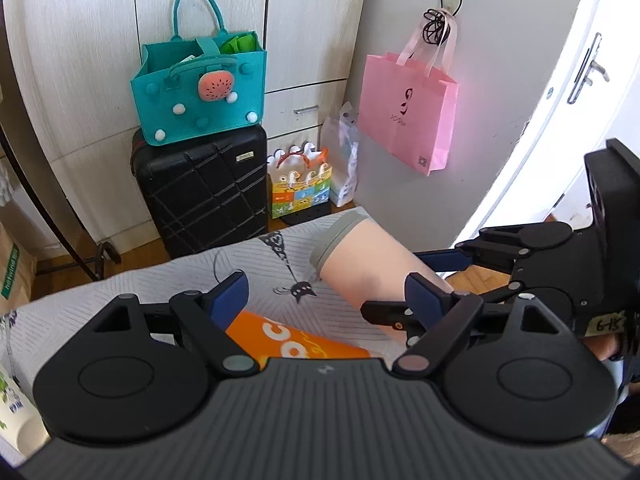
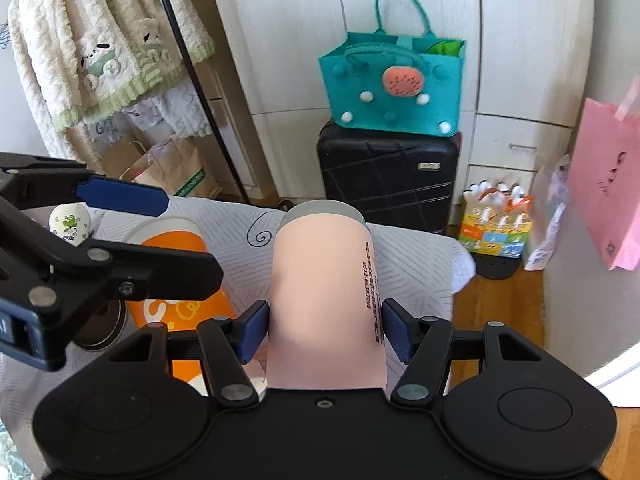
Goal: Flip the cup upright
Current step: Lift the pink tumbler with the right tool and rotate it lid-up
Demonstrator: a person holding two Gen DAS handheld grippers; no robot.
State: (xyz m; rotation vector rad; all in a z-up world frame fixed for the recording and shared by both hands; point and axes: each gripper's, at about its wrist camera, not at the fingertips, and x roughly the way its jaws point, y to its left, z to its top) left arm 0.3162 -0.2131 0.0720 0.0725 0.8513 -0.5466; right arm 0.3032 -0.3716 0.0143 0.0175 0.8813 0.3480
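A pale pink cup (image 2: 326,300) with a grey rim lies on its side, held above the table between the blue pads of my right gripper (image 2: 325,326), which is shut on it. It also shows in the left wrist view (image 1: 360,264), rim pointing away. An orange cup (image 1: 292,340) lies on its side on the white patterned tablecloth (image 1: 160,292). My left gripper (image 1: 326,294) is open above the orange cup, its jaws wide apart. The orange cup also shows in the right wrist view (image 2: 180,312), partly behind the left gripper's arm.
A small white cup with a green frog print (image 2: 70,222) stands at the table's far left. Beyond the table are a black suitcase (image 1: 204,192) with a teal felt bag (image 1: 200,96) on top, a pink paper bag (image 1: 408,116) hanging on the wall, and small bags on the floor.
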